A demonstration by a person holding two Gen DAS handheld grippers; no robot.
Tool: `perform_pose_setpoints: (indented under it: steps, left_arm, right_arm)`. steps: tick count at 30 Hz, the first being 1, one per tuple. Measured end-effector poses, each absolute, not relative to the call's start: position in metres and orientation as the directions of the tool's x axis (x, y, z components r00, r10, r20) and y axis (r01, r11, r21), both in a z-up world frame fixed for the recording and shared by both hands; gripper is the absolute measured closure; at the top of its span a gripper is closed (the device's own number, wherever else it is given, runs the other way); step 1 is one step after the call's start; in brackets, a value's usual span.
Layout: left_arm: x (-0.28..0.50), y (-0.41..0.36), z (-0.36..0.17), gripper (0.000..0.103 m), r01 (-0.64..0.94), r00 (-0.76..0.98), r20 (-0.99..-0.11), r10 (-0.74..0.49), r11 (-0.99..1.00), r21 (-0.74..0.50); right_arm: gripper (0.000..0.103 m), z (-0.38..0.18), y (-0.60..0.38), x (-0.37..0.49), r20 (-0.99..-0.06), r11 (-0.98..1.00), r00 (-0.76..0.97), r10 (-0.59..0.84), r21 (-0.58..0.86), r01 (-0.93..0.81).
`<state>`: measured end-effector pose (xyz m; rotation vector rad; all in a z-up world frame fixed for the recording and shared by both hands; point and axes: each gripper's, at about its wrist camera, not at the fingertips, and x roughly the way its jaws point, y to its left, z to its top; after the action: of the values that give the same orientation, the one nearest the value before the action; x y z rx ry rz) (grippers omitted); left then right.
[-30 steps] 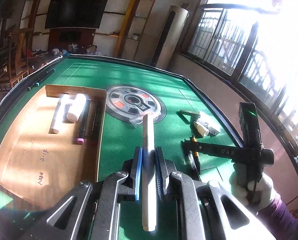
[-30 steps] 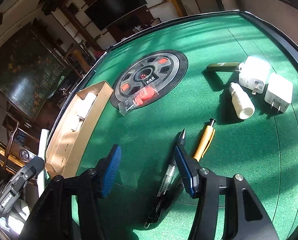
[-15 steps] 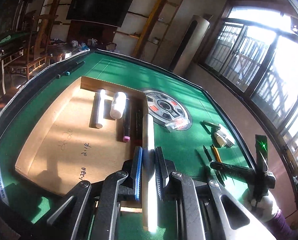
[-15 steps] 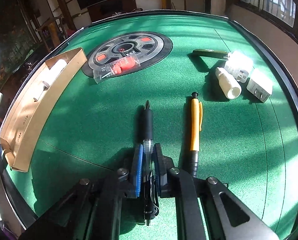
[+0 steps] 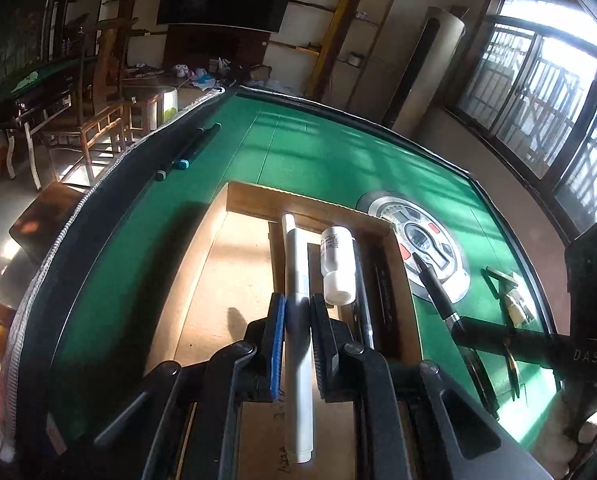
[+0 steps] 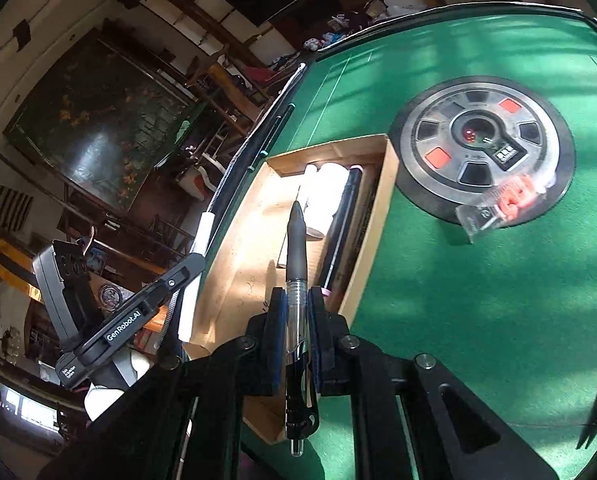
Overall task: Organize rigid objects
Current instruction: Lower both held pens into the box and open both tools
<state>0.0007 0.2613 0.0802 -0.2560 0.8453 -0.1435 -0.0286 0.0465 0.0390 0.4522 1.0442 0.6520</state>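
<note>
My left gripper (image 5: pixel 297 312) is shut on a long white marker (image 5: pixel 296 280) and holds it over the cardboard tray (image 5: pixel 234 256) on the green table. The tray holds a small white bottle (image 5: pixel 337 264) and dark pens (image 5: pixel 382 280) along its right side. My right gripper (image 6: pixel 297 304) is shut on a black gel pen (image 6: pixel 296 248) and holds it above the tray (image 6: pixel 378 216), tip pointing at the white bottle (image 6: pixel 326 196). The right gripper with its pen also shows at the right of the left wrist view (image 5: pixel 438 288).
A round grey dial (image 6: pixel 482 140) sits in the table's middle with a clear packet of red parts (image 6: pixel 506 204) on its edge. Two dark pens (image 5: pixel 190 152) lie by the far left rim. A yellow pen (image 5: pixel 510 360) and small items (image 5: pixel 514 304) lie at the right.
The right gripper lifted the black gel pen off the table and carried it left over the tray. The left gripper moved its white marker further over the tray, beside the bottle.
</note>
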Motion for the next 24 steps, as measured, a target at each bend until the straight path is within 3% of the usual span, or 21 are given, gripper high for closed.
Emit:
perform_pose_setpoints:
  steps: [9,18,20,24]
  left_arm:
    - [0.070,0.293,0.040,0.091,-0.080,0.591,-0.783,-0.195,0.951,-0.297]
    - [0.077,0.299,0.034,0.089,-0.100,0.580,-0.793,-0.187,0.949,-0.298]
    - [0.073,0.302,0.037,0.072,-0.110,0.587,-0.785,-0.198,0.941,-0.320]
    - [0.060,0.305,0.048,0.059,-0.121,0.605,-0.775,-0.184,0.940,-0.318]
  right_arm:
    - [0.092,0.010,0.132,0.050,-0.660,0.723,0.307,0.686,0.666,-0.184]
    - [0.091,-0.019,0.159,0.078,-0.711,0.766,0.294,0.638,0.626,-0.148]
    - [0.089,-0.018,0.163,0.079,-0.718,0.778,0.307,0.625,0.607,-0.164]
    - [0.077,-0.007,0.156,0.075,-0.714,0.792,0.353,0.605,0.585,-0.175]
